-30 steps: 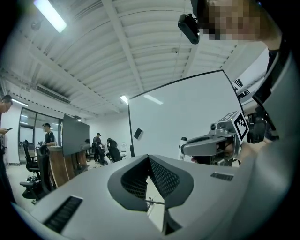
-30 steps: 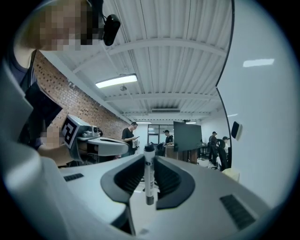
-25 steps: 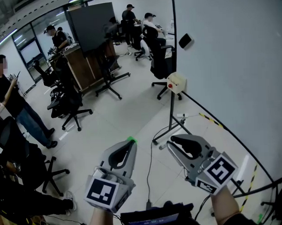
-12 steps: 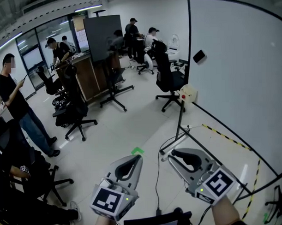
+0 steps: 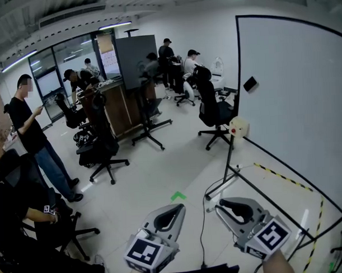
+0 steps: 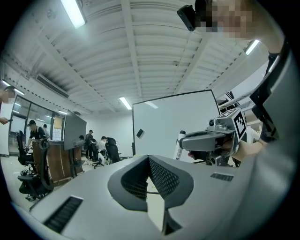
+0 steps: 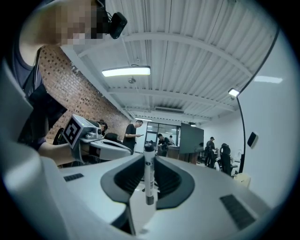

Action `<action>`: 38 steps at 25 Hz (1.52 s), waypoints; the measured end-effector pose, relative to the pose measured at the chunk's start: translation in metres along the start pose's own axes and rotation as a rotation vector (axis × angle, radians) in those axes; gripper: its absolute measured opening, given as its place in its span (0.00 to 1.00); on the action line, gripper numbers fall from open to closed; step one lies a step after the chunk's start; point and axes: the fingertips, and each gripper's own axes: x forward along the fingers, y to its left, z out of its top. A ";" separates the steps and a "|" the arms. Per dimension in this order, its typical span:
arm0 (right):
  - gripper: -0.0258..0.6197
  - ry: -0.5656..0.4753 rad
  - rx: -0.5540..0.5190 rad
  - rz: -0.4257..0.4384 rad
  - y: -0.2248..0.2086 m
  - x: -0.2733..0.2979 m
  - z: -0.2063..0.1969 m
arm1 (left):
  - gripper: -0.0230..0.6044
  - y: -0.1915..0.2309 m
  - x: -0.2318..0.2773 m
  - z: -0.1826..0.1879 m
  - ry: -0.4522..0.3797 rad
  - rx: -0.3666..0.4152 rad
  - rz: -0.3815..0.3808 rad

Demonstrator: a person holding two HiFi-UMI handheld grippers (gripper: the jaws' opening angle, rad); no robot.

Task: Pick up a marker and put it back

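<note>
At your far left a person in black (image 5: 31,124) stands looking down at something held in the hands, with black office chairs (image 5: 104,148) on the pale floor (image 5: 155,173) beside them and a dark board (image 5: 136,61) further back, where more people gather. A green mark (image 5: 177,196) lies on the floor just ahead of your left hand-held gripper (image 5: 179,208). Its jaws are closed tip to tip with nothing between them, and it points level across the room. Your right hand-held gripper (image 5: 221,204) sits just beside it, also level. Its jaws are narrow and clamped on the marker (image 7: 149,173), which stands upright between the pads, white barrel below and dark cap on top. To your right rises the large whiteboard (image 5: 293,101), with a small dark object (image 5: 249,84) stuck on it and a pale box with a red button (image 5: 238,126) at its frame.
</note>
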 end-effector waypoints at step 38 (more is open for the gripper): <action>0.17 -0.045 0.026 0.124 -0.117 -0.133 -0.025 | 0.04 -0.136 0.108 0.025 0.010 0.109 0.152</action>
